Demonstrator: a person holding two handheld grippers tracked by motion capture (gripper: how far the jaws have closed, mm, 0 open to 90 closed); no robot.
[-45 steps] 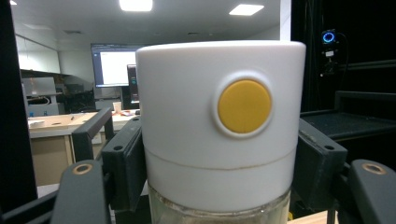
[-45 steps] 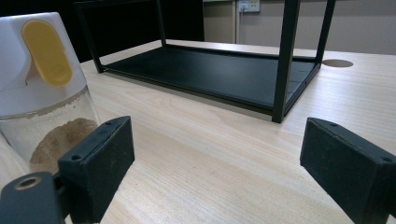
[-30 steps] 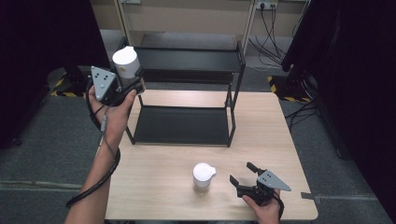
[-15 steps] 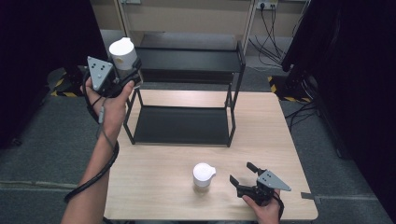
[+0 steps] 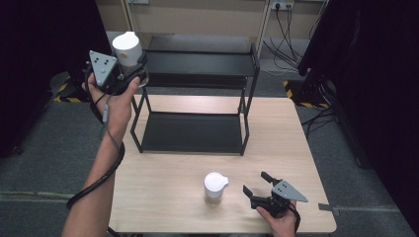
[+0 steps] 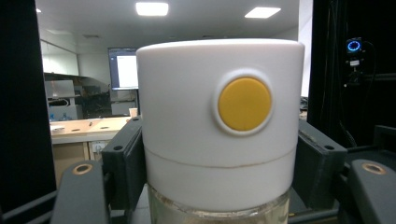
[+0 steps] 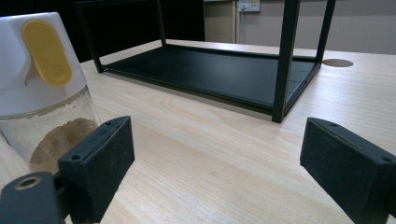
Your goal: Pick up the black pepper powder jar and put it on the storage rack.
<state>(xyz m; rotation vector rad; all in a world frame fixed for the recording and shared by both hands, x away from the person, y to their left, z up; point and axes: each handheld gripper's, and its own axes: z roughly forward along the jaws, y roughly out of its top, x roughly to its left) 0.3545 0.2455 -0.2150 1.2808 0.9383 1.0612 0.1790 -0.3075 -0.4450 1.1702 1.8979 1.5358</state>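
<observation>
My left gripper (image 5: 129,69) is raised at the upper left, level with the top of the black two-tier shelf (image 5: 197,63), and is shut on a white-lidded jar (image 5: 127,48). In the left gripper view the jar's white lid with a yellow button (image 6: 244,103) sits tight between both jaws. A second white-lidded jar (image 5: 215,185) stands on the wooden table (image 5: 163,182) near its front edge. My right gripper (image 5: 258,185) rests just right of that jar, open, with nothing between the jaws. In the right gripper view this jar (image 7: 42,93) holds brown powder and has a yellow flip tab.
The black shelf's lower tier (image 7: 210,74) lies on the table behind the standing jar, its front right post (image 7: 284,60) close ahead of my right gripper. Cables (image 5: 291,29) hang at the back wall. Bare tabletop spreads in front of the shelf.
My left gripper has lifted the jar higher and a little to the right, toward the shelf's top tier. The right gripper and the standing jar have stayed still.
</observation>
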